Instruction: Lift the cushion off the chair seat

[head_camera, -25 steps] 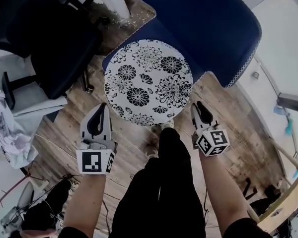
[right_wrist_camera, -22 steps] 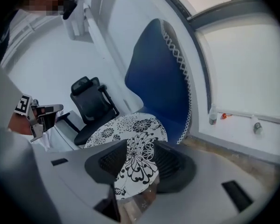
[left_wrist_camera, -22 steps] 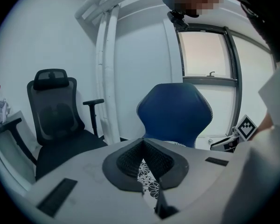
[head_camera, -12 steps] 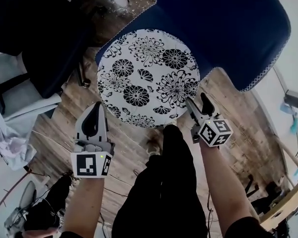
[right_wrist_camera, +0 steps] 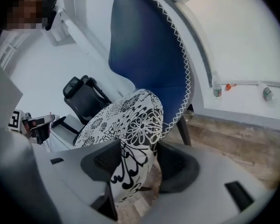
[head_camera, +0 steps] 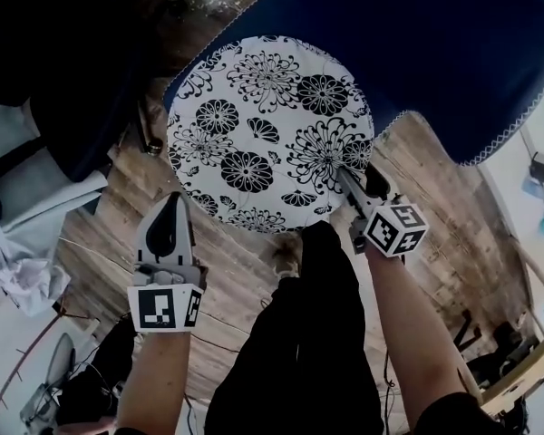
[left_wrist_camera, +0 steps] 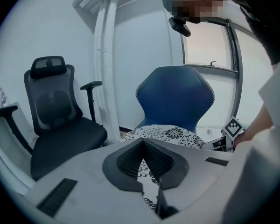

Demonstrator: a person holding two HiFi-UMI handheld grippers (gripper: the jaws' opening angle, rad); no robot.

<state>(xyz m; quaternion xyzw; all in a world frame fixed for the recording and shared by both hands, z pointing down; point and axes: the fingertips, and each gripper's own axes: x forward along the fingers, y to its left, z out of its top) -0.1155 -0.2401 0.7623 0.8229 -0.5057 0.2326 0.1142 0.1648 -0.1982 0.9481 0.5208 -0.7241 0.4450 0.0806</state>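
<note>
Both grippers have come down to the cushion (head_camera: 270, 134), which lies unlifted on the chair (head_camera: 453, 53) seat. Right gripper (head_camera: 358, 181), jaws just opened wide, straddles its near-right rim without clamping. Left gripper (head_camera: 173, 199), jaws together and empty, hangs off its near-left edge.

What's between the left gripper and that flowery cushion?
Nothing solid: the head view shows only a sliver of wooden floor between the left gripper and the cushion.

Head view: blue chair (head_camera: 435, 53) cut off by top and right edges, seat mostly hidden under cushion (head_camera: 267, 125) | black office chair (head_camera: 72, 89) cut by top edge | left gripper view: cushion's near rim hidden behind left gripper (left_wrist_camera: 142, 143) | right gripper view: bottle (right_wrist_camera: 216, 88) label too small to read
</note>
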